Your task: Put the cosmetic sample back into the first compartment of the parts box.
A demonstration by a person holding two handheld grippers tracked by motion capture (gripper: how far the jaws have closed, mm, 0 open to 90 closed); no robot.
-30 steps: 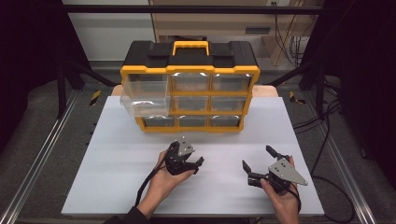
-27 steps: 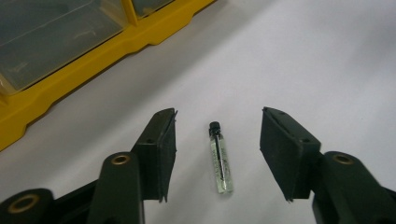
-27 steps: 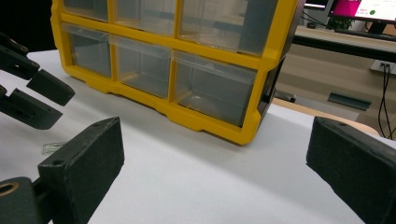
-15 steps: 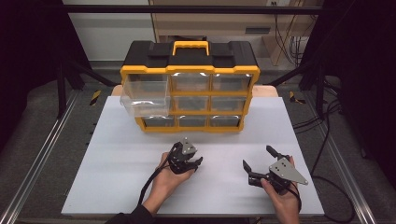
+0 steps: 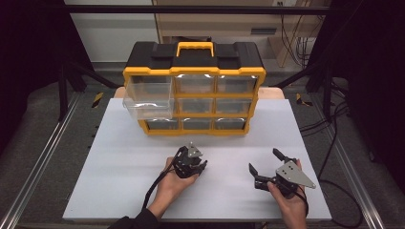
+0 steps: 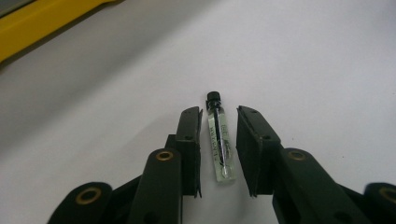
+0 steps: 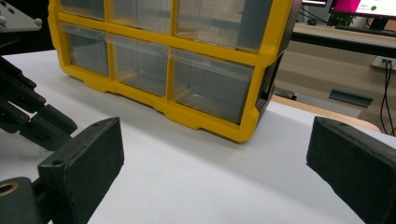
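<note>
A small clear glass vial (image 6: 218,140) with a black cap lies flat on the white tabletop (image 5: 119,167). My left gripper (image 6: 219,112) points down over it, one jaw on each side. The jaws have just been closing and a thin gap remains on both sides, so the pads do not press the vial. In the high view the left gripper (image 5: 199,166) sits at mid-table, in front of the organizer. My right gripper (image 5: 264,160) rests to its right, jaws wide open with nothing between them, facing the organizer (image 7: 187,70).
A yellow and black drawer organizer (image 5: 193,90) with clear drawers stands at the table's far side. Its top-left drawer (image 5: 148,98) is pulled out. Metal rails run along both sides of the table. The left gripper's linkage (image 7: 23,107) shows in the right gripper view.
The left gripper's jaws have drawn closer together and the hand has shifted slightly. The right gripper has stayed where it was.
</note>
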